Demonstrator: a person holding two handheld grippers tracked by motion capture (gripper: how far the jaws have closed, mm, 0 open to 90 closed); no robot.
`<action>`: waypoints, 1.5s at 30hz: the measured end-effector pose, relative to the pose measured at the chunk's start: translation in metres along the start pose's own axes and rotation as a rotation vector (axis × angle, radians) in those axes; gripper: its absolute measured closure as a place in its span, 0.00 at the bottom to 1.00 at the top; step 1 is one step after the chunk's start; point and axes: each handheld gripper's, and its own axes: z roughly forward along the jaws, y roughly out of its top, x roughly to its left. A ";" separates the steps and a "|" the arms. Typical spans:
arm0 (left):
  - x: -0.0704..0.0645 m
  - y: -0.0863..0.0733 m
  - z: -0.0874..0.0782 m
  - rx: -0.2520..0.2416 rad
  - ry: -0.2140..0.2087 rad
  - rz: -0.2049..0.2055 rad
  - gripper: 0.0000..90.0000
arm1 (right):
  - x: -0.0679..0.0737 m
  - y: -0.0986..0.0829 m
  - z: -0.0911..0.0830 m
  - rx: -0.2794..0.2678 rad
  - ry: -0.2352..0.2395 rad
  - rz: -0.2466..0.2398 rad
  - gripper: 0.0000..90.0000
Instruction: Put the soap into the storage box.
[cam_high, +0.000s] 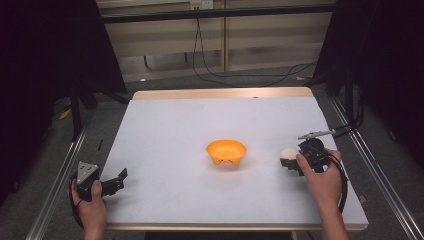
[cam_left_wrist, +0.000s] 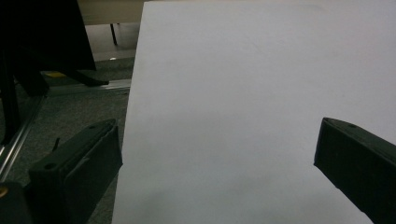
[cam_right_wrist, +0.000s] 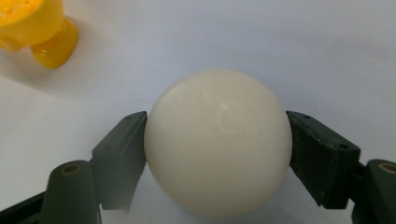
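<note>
The table carries an orange bowl near its middle. The left gripper rests at the near left corner, jaws wide, nothing between them. The right gripper sits toward the right edge, jaws closed against both sides of a white ball, which is low, at or just off the surface. Risk: the ball is smooth and round; a slack squeeze or tilt could let it slip out and roll off the table.
</note>
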 end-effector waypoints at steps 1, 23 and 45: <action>0.000 0.000 0.000 -0.001 0.000 0.001 0.01 | 0.001 0.001 -0.001 -0.003 0.003 0.005 0.27; 0.001 0.000 0.000 -0.005 -0.005 -0.016 0.01 | 0.024 0.026 -0.003 -0.018 0.059 -0.034 0.27; 0.001 0.000 0.000 0.001 -0.006 -0.014 0.01 | 0.063 0.054 0.010 -0.022 0.118 -0.096 0.27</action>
